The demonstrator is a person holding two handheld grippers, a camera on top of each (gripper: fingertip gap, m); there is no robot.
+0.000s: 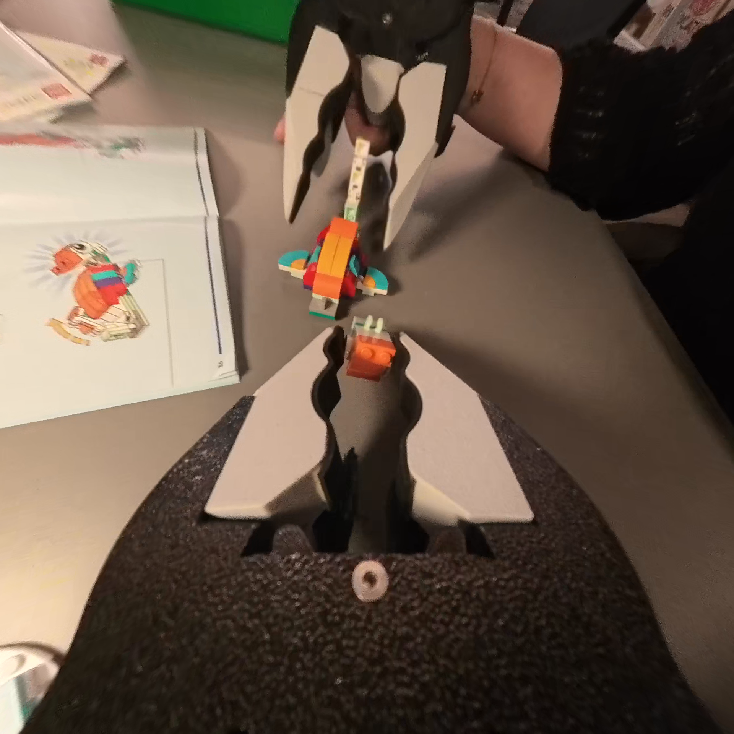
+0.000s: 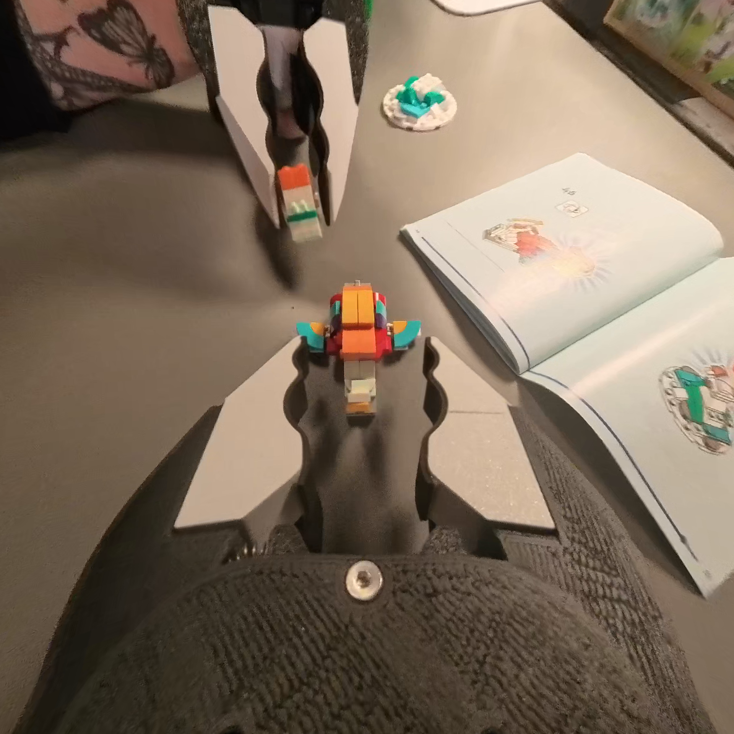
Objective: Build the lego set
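Tabletop (image 1: pixel 516 357), grey and matte, carries the half-built lego bird body (image 1: pixel 333 266), an orange, yellow, red and teal piece with small teal wings out to either side; in the left wrist view it sits just above centre, toward 12 o'clock of the left tool (image 1: pixel 367 337). That left tool pinches a small orange and pale-green head piece (image 1: pixel 369 355) between its tips, the piece's pale end pointing at the body and just short of it, a narrow gap showing between the two. The right tool (image 1: pixel 337 222) comes in from 12 o'clock in the same view, its fingers spread to either side of the body's pale tail strip (image 1: pixel 359 174) without pressing on it. In the right wrist view the bird body (image 2: pixel 357 323) lies at the tips of the right tool (image 2: pixel 361 345), the tail reaching back between the parted fingers, and the left tool (image 2: pixel 302 222) hangs at 11 o'clock holding the head piece (image 2: pixel 300 206). An open instruction booklet (image 2: pixel 576 317) lies at 3 o'clock there, and at 9 o'clock in the left wrist view (image 1: pixel 99 298). A small white round lego base with teal parts (image 2: pixel 420 104) sits on the tabletop at 1 o'clock in the right wrist view, well apart from the bird.
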